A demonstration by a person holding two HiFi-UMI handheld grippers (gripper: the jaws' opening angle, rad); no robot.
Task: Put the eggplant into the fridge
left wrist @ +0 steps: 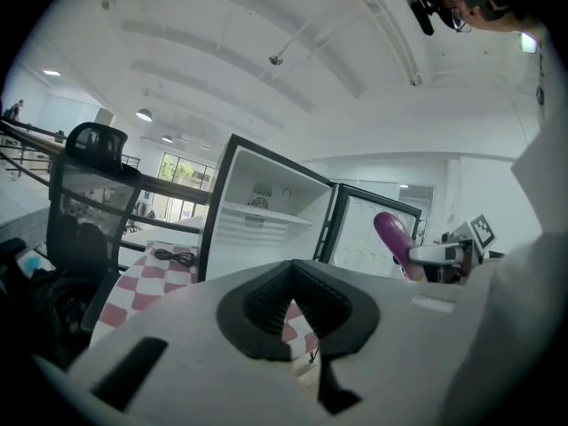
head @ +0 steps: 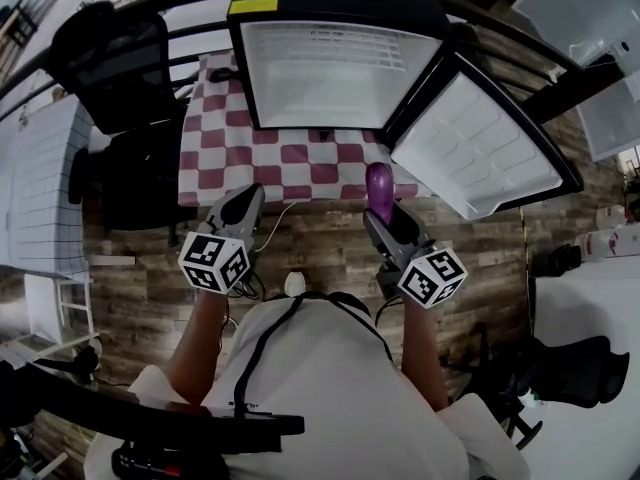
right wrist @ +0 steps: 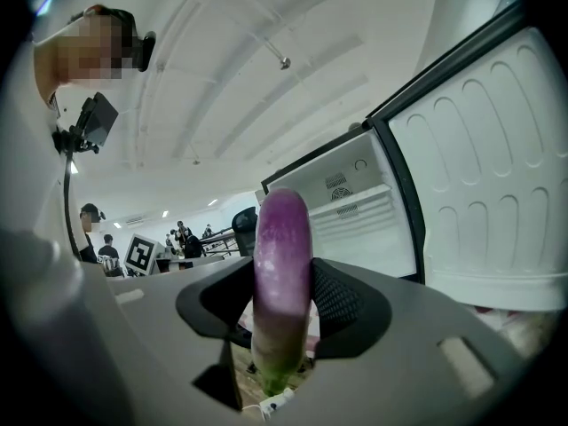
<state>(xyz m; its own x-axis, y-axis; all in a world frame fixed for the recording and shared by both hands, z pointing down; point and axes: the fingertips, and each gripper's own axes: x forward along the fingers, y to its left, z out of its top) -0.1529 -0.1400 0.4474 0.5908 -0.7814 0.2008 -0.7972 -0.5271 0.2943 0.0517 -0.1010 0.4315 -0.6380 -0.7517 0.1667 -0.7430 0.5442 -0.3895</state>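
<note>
A purple eggplant [head: 379,190] stands upright in my right gripper [head: 386,218], which is shut on its lower part. In the right gripper view the eggplant [right wrist: 282,273] fills the gap between the jaws of the right gripper [right wrist: 280,331], its green stem end pointing down. A small fridge [head: 330,73] stands open ahead on a checkered table, with a white interior and its door [head: 480,143] swung out to the right. My left gripper [head: 240,213] hovers left of the eggplant, shut and holding nothing. From the left gripper [left wrist: 300,331] view the fridge [left wrist: 262,224] and the eggplant [left wrist: 393,238] both show.
The red-and-white checkered tablecloth [head: 230,138] carries the fridge and a black cable [left wrist: 175,256]. A black office chair [head: 115,68] stands at the left, white shelving [head: 40,188] further left. A white table [head: 590,318] lies at the right. The floor is wood plank.
</note>
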